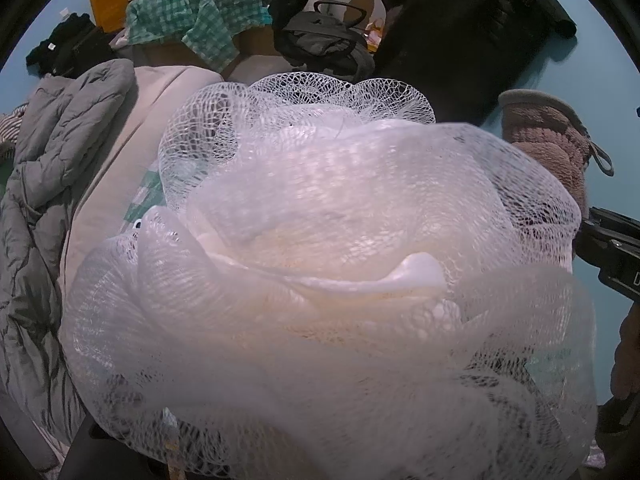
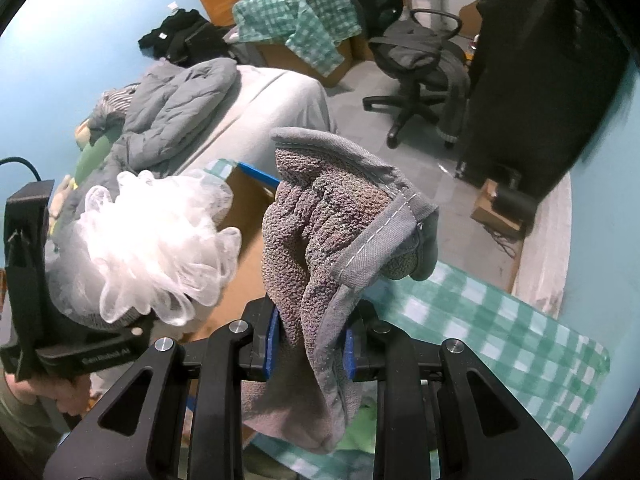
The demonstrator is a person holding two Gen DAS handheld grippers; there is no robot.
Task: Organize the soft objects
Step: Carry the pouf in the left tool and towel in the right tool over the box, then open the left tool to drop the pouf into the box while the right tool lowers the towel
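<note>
A white mesh bath pouf (image 1: 320, 264) fills the left wrist view and hides my left gripper's fingers there. In the right wrist view the left gripper (image 2: 132, 312) holds the pouf (image 2: 160, 240) up at the left, above an open cardboard box (image 2: 244, 216). My right gripper (image 2: 310, 344) is shut on a grey-brown scrubbing cloth (image 2: 332, 248) with a grey hem, held upright between its blue pads (image 2: 272, 340). The cloth also shows at the right of the left wrist view (image 1: 548, 136).
A grey puffer jacket (image 2: 180, 108) lies on a grey-covered bed (image 2: 280, 96). A green checked cloth (image 2: 500, 320) lies below right. An office chair (image 2: 420, 64), a black cabinet (image 2: 540, 72) and covered boxes (image 2: 296, 12) stand beyond.
</note>
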